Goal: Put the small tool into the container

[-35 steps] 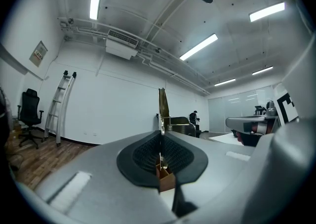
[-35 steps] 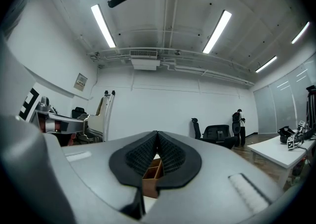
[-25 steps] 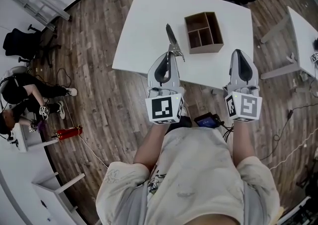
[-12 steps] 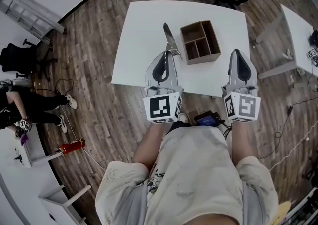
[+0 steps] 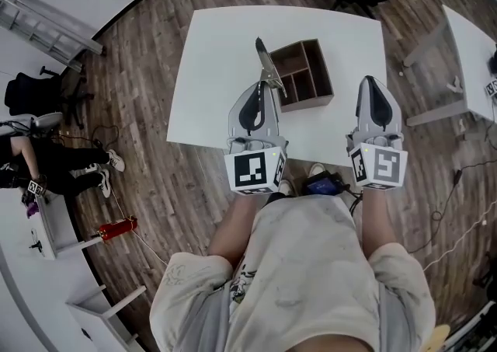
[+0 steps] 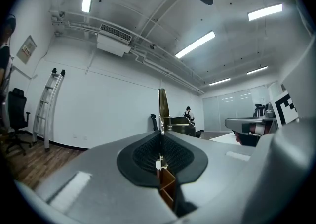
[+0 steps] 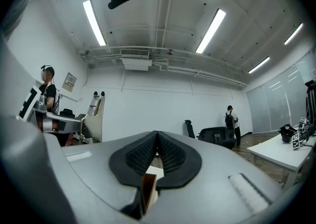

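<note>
1. The left hand-held gripper (image 5: 262,88) (image 6: 159,138) is clenched on the small tool (image 5: 268,63) (image 6: 162,105). It is a slim metal piece, and its base is pinched between the pads.
2. The tool's pointed blade sticks out past the jaw tips. In the left gripper view it stands upright with a spring-like part at its foot, so it may be a clip or snips, though the view is too small to be sure.
3. The compartmented wooden box (image 5: 309,101) sits on the white tabletop (image 5: 213,71). In the head view the tool overlaps the box's left wall and is held in the air, not inside any compartment.
4. The right hand-held gripper (image 5: 371,83) (image 7: 157,138) is clenched with nothing between its pads. It is to the right of the box, by the tabletop's near edge.
</note>
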The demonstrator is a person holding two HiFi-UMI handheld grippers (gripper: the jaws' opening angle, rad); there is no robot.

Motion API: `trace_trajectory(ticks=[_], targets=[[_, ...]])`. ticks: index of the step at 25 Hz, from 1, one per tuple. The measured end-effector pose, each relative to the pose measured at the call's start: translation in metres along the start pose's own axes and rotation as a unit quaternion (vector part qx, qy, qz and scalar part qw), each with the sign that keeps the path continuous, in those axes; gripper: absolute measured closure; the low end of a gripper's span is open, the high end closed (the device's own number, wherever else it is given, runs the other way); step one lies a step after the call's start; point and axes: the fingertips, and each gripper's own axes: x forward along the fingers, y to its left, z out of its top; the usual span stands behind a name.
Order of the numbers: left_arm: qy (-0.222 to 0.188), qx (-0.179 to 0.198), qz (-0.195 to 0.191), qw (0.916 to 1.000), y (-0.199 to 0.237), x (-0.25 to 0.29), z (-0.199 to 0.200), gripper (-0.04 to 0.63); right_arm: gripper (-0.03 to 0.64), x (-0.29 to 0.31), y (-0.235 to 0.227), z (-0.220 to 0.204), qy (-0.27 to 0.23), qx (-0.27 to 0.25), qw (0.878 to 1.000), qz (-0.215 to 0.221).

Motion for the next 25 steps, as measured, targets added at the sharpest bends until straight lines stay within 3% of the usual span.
trace_trajectory(ticks=[10, 25], targets=[[0.021, 0.012, 0.012, 0.9996, -0.130, 0.187, -0.025, 0.572, 0.612, 0.096, -0.210, -0.038, 0.006, 0.028, 1.000, 0.010], [0.046, -0.005, 0.008, 0.9989, -0.138, 0.203, -0.033, 0.572, 0.612, 0.094, -0.231, -0.053, 0.015, 0.042, 0.999, 0.010]])
